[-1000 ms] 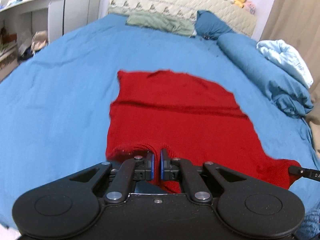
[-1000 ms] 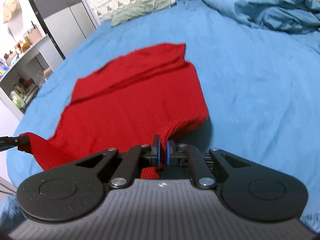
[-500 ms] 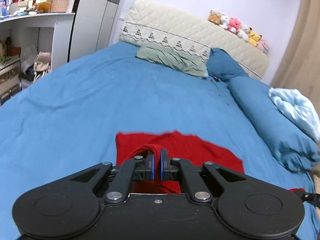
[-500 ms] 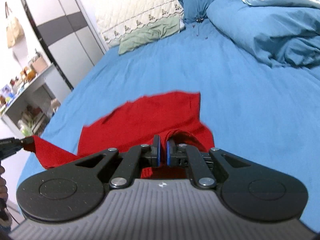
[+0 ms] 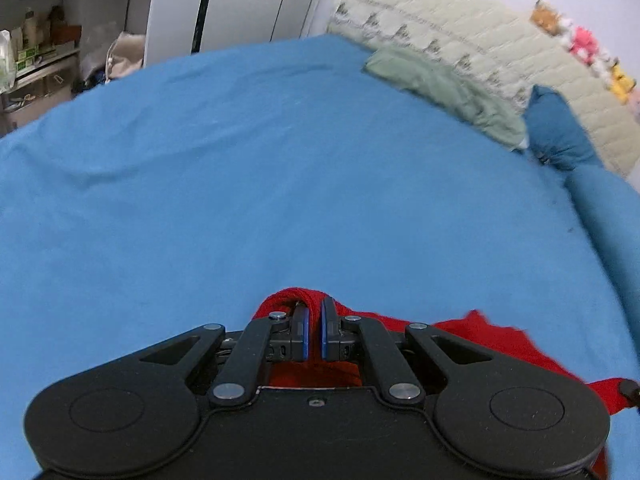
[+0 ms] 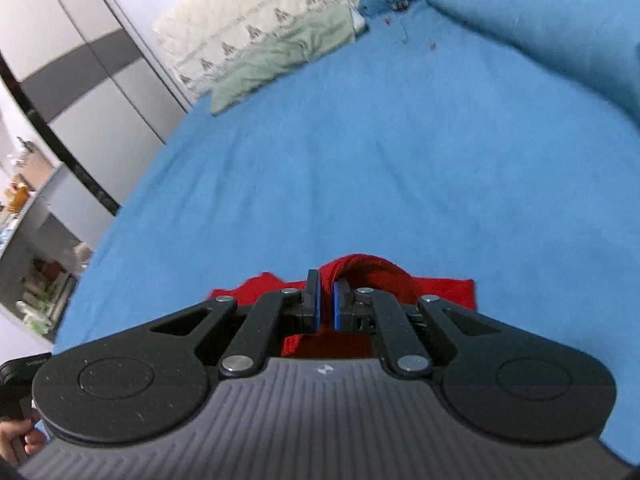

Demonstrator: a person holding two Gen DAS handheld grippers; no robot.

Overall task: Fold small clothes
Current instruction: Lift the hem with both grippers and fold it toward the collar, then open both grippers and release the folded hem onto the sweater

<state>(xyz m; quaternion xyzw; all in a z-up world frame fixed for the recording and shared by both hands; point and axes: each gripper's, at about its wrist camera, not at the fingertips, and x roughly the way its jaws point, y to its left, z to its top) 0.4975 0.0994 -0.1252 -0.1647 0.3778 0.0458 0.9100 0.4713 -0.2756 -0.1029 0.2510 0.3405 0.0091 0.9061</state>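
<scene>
A red knitted garment (image 5: 492, 340) lies on the blue bed sheet (image 5: 280, 184). My left gripper (image 5: 314, 316) is shut on a bunched corner of it, which loops over the fingertips. My right gripper (image 6: 326, 294) is shut on another corner of the red garment (image 6: 436, 290). Most of the cloth is hidden under both gripper bodies; only a strip shows past them. The tip of the right gripper shows at the right edge of the left wrist view (image 5: 630, 390).
A green pillow (image 5: 444, 88) and a blue pillow (image 5: 560, 132) lie by the quilted headboard (image 5: 460, 36) at the far end. A blue duvet (image 6: 552, 36) is heaped on the right. Shelves (image 5: 36, 60) and a wardrobe (image 6: 80, 92) stand left of the bed.
Both grippers have carried their held corners forward over the garment toward its far edge. Much less red cloth shows ahead of them now. Both stay shut.
</scene>
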